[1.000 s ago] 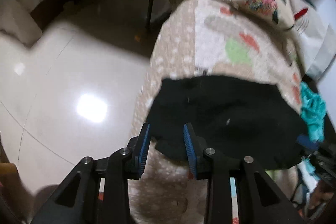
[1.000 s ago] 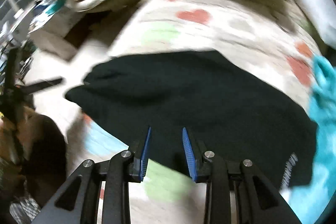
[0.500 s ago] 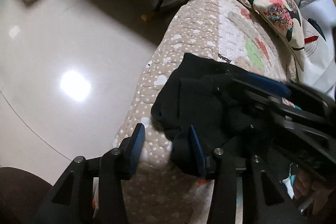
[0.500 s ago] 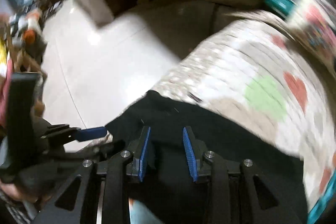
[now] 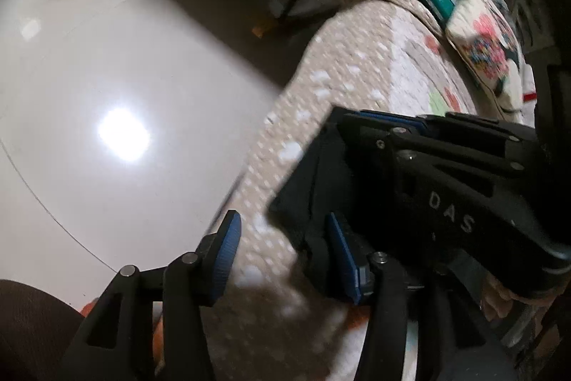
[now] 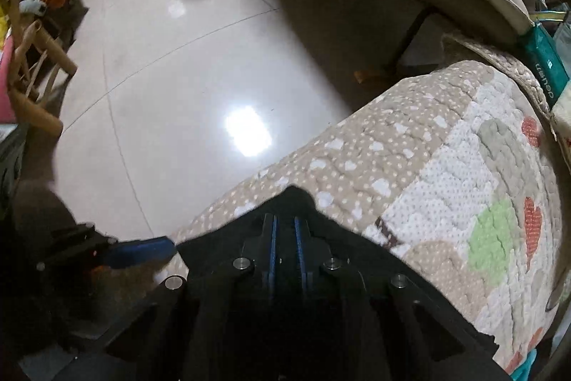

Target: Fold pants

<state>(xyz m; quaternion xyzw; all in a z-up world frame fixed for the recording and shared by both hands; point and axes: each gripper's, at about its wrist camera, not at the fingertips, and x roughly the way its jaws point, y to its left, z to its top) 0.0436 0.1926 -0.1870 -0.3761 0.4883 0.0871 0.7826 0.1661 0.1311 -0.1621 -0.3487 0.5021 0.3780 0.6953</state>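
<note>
Half a second ago the right gripper [image 6: 285,240] hung over the dark cloth with its pads well apart; now its jaws have drawn nearly together on a corner of the black pants [image 6: 296,199], and the left wrist view has swung so that this tool fills its right half. Largest in both views is the pale tiled floor [image 6: 171,88], glaring with a lamp reflection, and beside it the quilted blanket [image 6: 446,174], spotted beige at the edge and patched with hearts further in, on which the pants lie at the near edge, close to where the quilt drops toward the floor. A printed cushion [image 5: 481,41] sits at the far end. The pants show as a dark folded mass under the right tool, one corner reaching forward past its blue pads. The left gripper [image 5: 285,256] stands with jaws wide apart and nothing between them: one pad hangs over the quilt, the other touches or nearly touches the dark cloth. As I judge it, the chief risk is that only the top layer is pinched, so a lift would peel the fold open; a pull toward the quilt's edge could also drag the pants off onto the floor, and the two tools are close enough to knock together.
</note>
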